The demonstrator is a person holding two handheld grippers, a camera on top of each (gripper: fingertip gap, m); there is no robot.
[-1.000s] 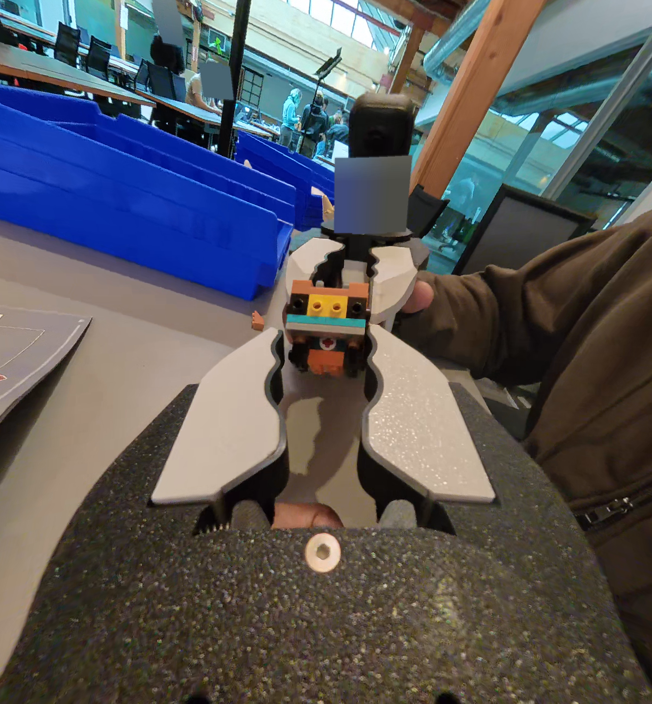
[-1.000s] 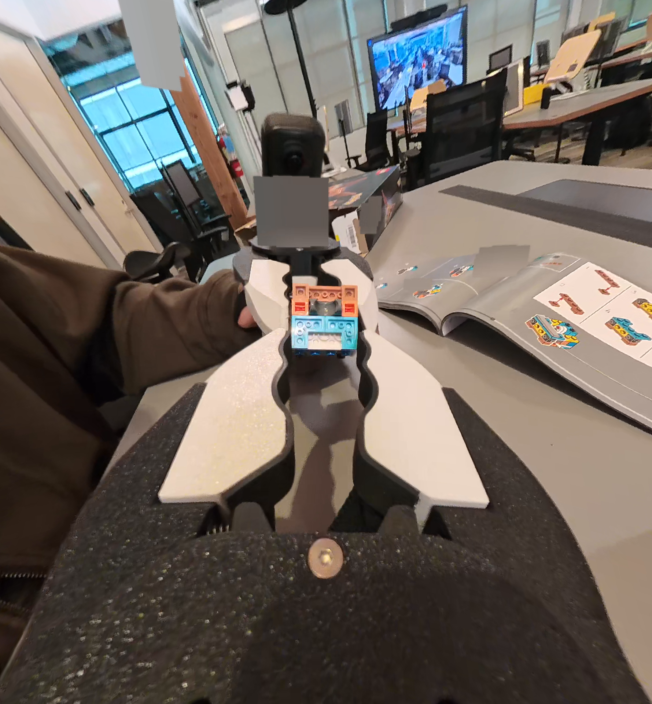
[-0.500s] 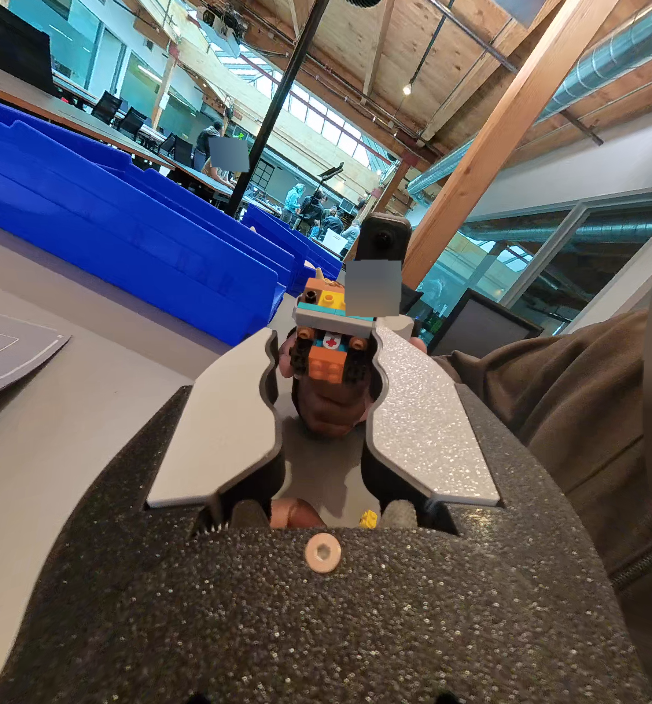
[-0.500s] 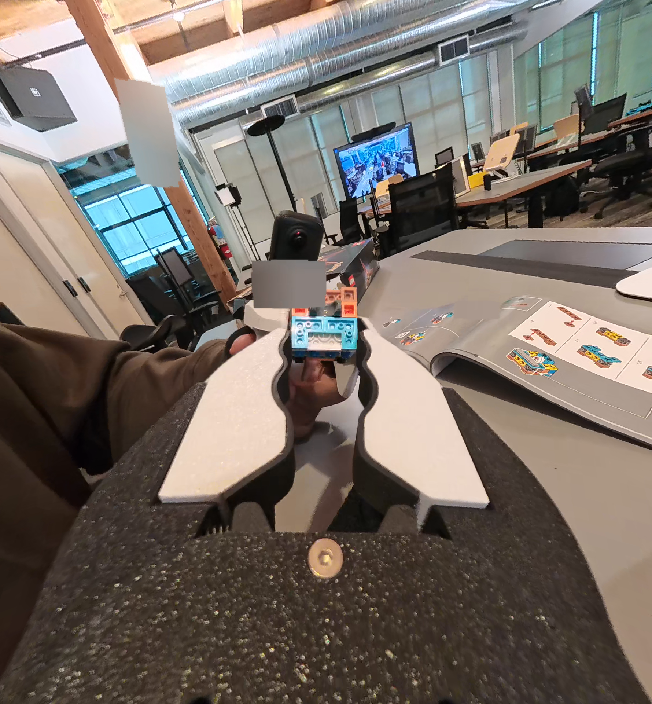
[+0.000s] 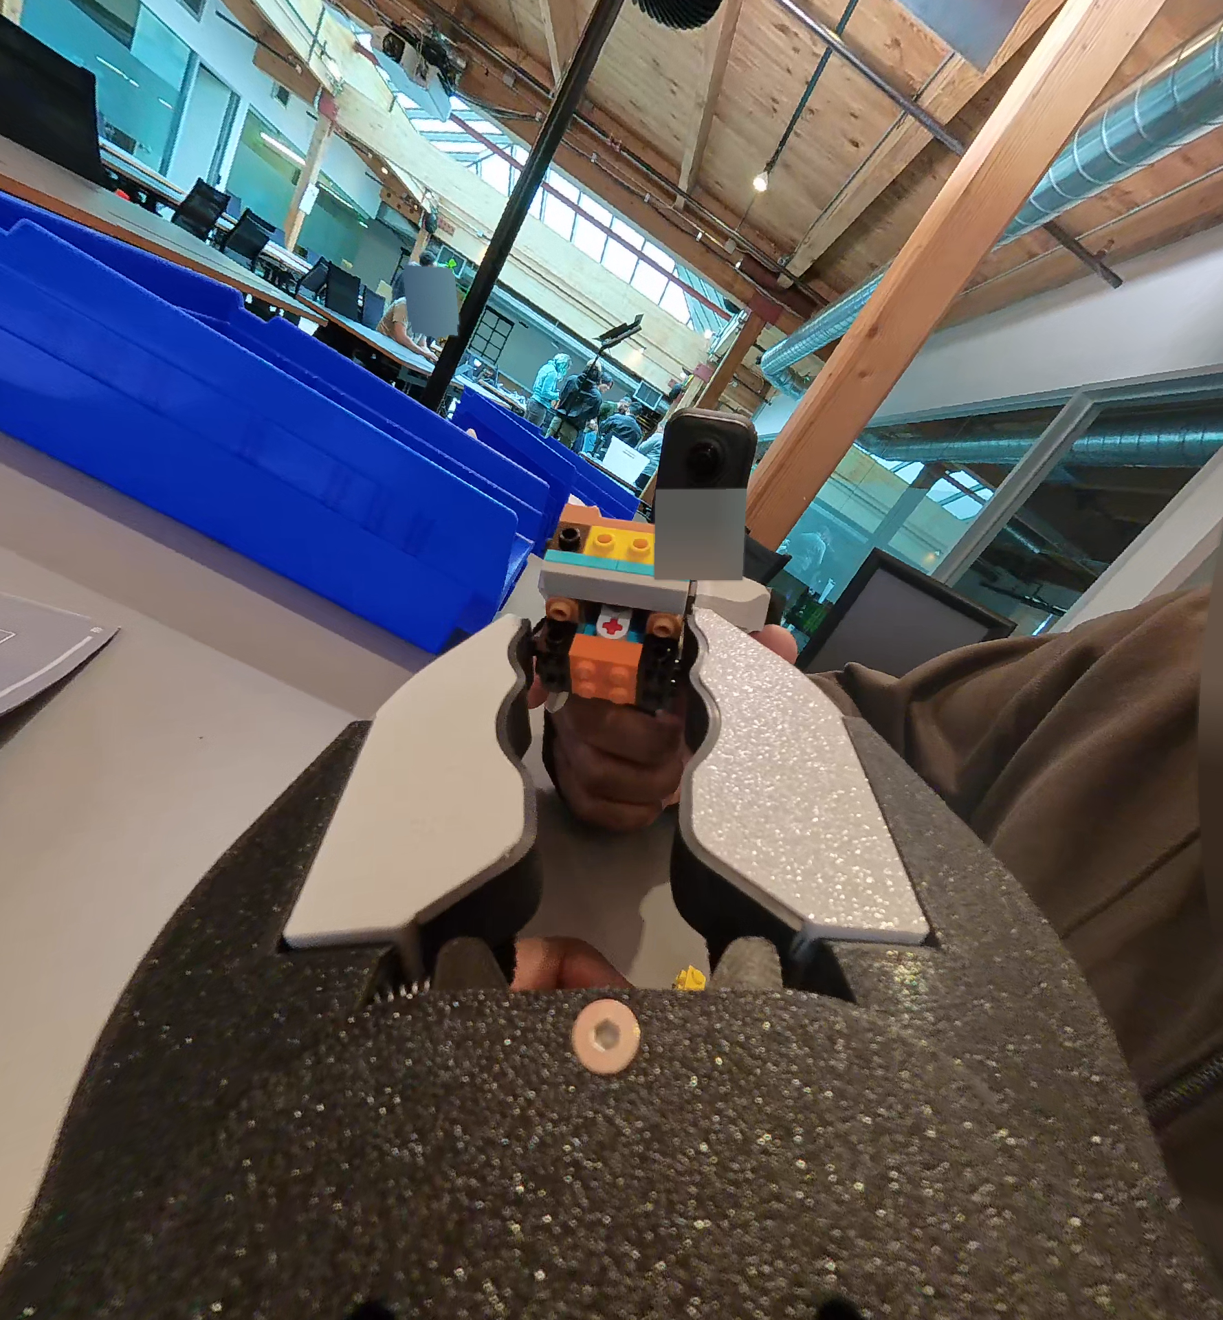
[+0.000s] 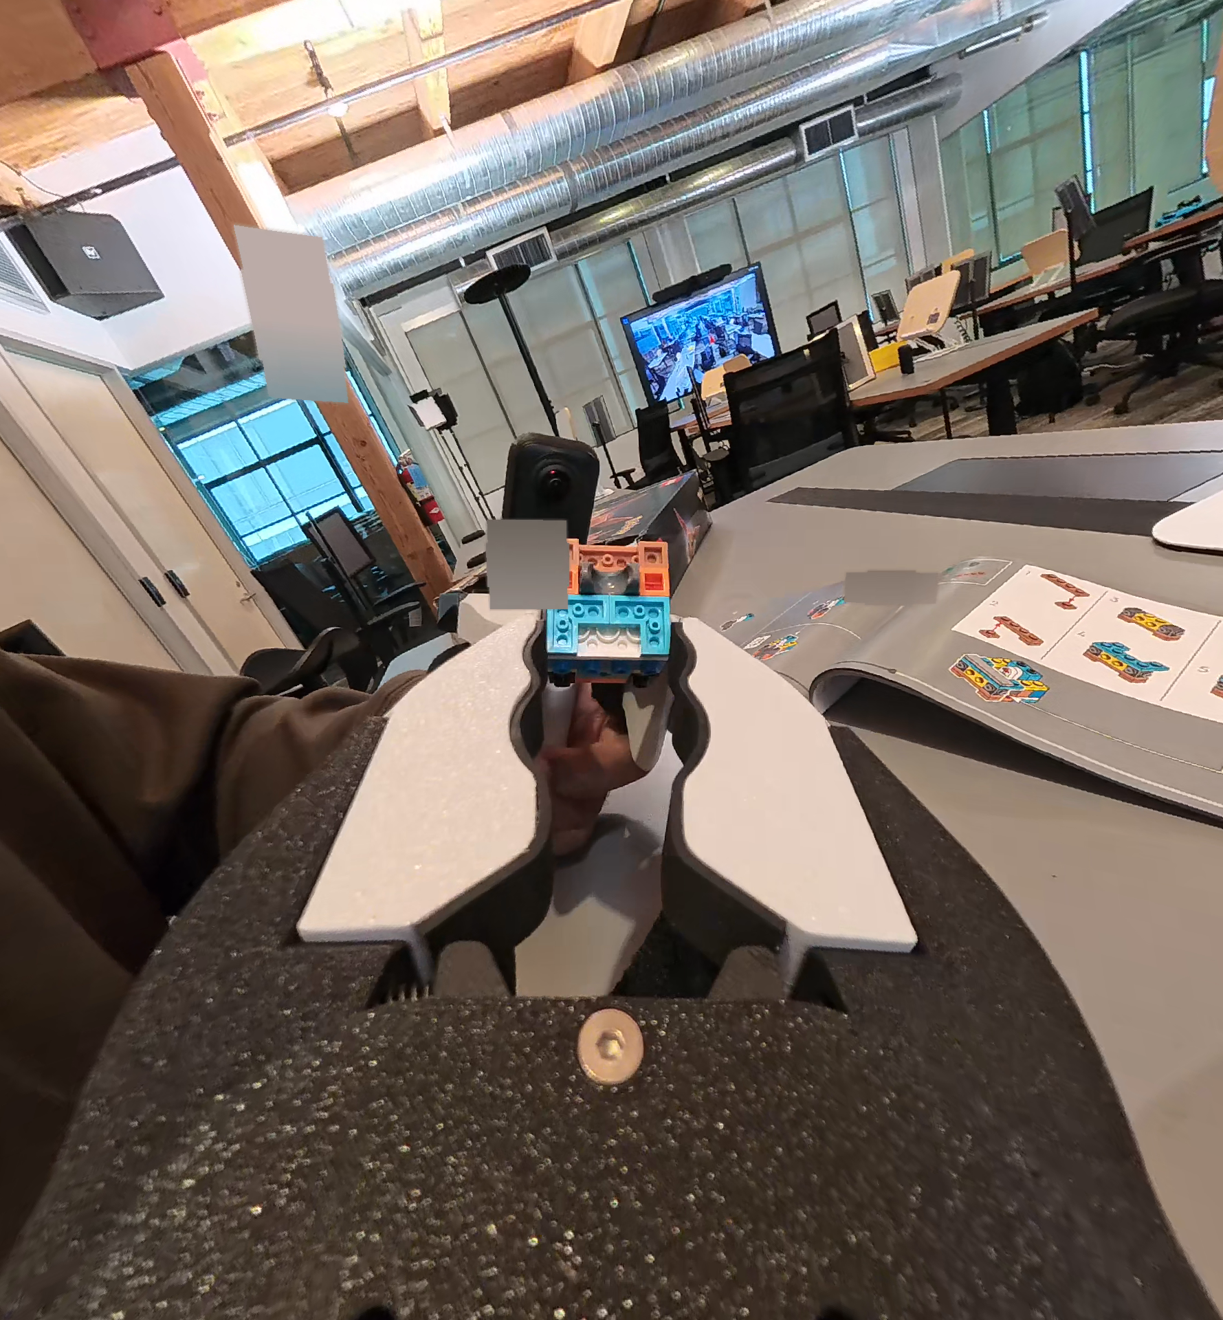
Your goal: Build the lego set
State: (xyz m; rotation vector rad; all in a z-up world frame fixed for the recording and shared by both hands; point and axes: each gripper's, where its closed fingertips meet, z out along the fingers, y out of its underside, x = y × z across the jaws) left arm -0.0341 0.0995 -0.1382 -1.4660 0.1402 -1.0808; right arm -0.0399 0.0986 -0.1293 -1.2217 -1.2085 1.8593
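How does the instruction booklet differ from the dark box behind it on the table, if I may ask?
The instruction booklet lies open and flat; the dark box stands as a block. The booklet is grey with white picture panels, the box mostly black. The booklet is largely in view, the box partly hidden behind the lego model. Both rest on the grey table.

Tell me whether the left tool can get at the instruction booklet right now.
Probably not yet. The left tool is shut on the lego model, which the right tool also grips. The table toward the booklet looks bare, so it need only let go first.
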